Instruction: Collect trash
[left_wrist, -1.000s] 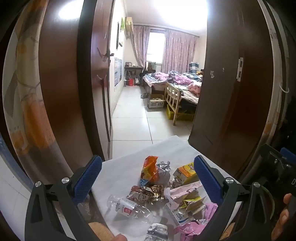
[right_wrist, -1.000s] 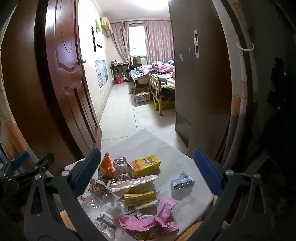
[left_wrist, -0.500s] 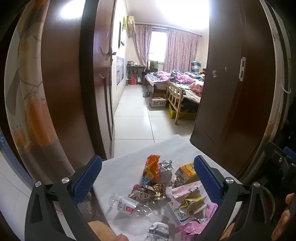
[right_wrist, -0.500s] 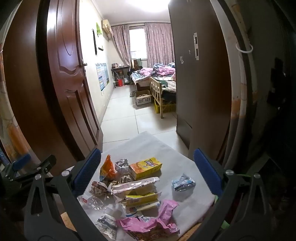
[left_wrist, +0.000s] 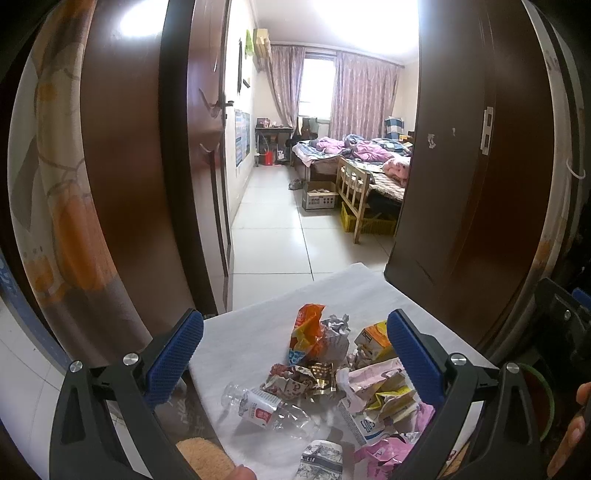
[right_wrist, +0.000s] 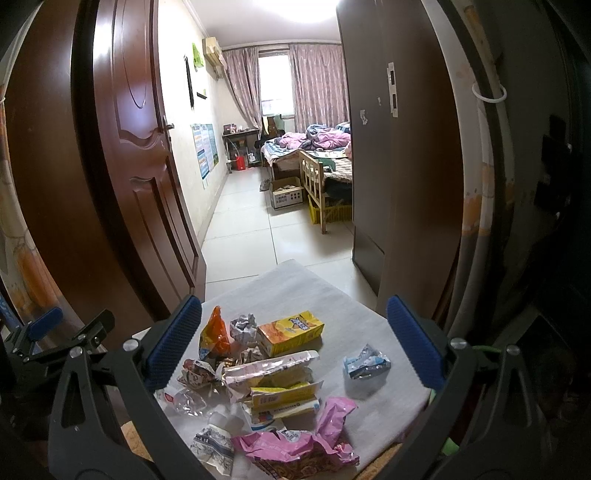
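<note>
A heap of trash lies on a white sheet (right_wrist: 295, 288) over a small table. In the right wrist view I see a yellow carton (right_wrist: 291, 330), an orange wrapper (right_wrist: 212, 338), a crumpled foil ball (right_wrist: 243, 328), a pink wrapper (right_wrist: 295, 439), a blue-white wrapper (right_wrist: 365, 362) lying apart, and a crushed clear bottle (right_wrist: 184, 398). The left wrist view shows the same bottle (left_wrist: 269, 408), orange wrapper (left_wrist: 306, 332) and carton (left_wrist: 373, 341). My left gripper (left_wrist: 295, 354) and my right gripper (right_wrist: 293, 341) both hover open above the heap, holding nothing.
A brown door (right_wrist: 140, 177) stands open on the left and a dark wardrobe (right_wrist: 406, 166) on the right. Beyond them a tiled floor (right_wrist: 251, 229) runs to a bed (right_wrist: 314, 147) and a cardboard box (right_wrist: 286, 194). A person's fingers (left_wrist: 572, 435) show at right.
Both views have shifted slightly, with the trash sitting a touch lower and the room seen a little more level. Nothing on the sheet has moved, and both grippers stay open.
</note>
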